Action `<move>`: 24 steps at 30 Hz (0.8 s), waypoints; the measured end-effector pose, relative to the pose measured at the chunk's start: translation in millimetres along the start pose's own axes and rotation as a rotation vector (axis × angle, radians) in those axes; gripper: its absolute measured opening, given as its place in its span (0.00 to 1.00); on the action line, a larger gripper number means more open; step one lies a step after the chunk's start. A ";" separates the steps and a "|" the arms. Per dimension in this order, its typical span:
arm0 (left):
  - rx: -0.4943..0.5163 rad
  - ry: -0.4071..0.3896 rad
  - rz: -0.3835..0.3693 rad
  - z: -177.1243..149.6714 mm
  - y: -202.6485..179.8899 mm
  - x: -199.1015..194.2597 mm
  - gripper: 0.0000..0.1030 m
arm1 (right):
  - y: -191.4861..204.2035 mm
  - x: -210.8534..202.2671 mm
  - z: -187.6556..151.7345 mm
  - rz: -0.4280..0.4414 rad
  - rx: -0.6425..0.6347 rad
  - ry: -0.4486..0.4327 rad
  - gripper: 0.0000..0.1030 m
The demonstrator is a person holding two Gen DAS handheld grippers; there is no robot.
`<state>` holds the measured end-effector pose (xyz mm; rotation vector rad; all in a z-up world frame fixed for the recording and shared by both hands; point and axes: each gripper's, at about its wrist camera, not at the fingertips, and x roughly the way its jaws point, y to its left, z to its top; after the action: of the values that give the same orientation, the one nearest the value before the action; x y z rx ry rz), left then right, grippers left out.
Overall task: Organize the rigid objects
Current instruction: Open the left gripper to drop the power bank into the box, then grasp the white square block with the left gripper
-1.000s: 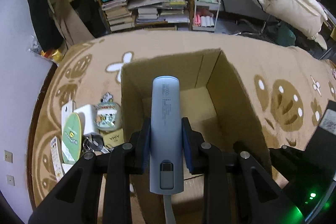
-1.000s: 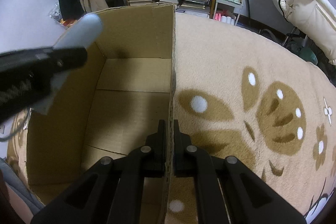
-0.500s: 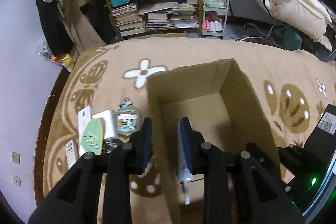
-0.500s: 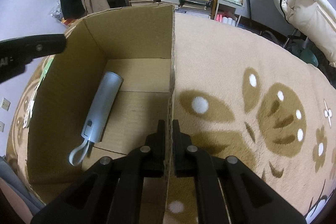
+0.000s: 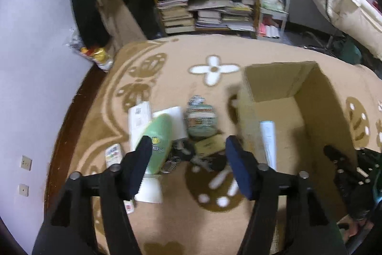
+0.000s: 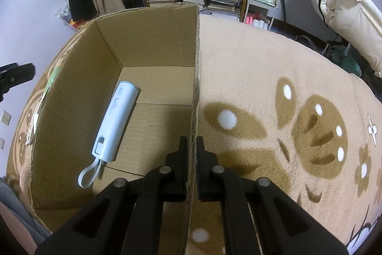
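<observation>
**Power bank dropped in box; left hand back over the pile**

Pale blue power bank now lies on the floor of the cardboard box, left of the right gripper, which stays clamped narrow on the box wall; left gripper has just been opening, empty between its jaws; green case and round tin ahead; next pick likely there.

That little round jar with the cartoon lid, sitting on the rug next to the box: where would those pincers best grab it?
Probably around the jar's round body, below the lid, coming down from above with one finger on each side. It stands upright on the rug, but the white box and the yellow box crowd it, so the fingers should take the freer sides. The left gripper is open with nothing between its fingers.
</observation>
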<state>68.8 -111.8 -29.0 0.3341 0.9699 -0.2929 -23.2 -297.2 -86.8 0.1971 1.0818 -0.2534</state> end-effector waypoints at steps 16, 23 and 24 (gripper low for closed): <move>-0.174 0.117 0.015 -40.9 67.0 61.3 0.87 | -0.1 -0.5 0.4 0.000 0.005 0.000 0.06; -0.215 0.190 0.005 -53.9 78.9 85.5 0.87 | -0.2 -0.4 0.3 0.000 0.003 0.001 0.06; -0.205 0.196 0.003 -54.7 78.1 87.5 0.87 | -0.1 -0.4 0.3 0.000 0.002 0.001 0.06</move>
<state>104.7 -26.8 -119.8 0.1784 1.1819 -0.1574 -23.2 -297.3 -86.3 0.1990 1.0828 -0.2544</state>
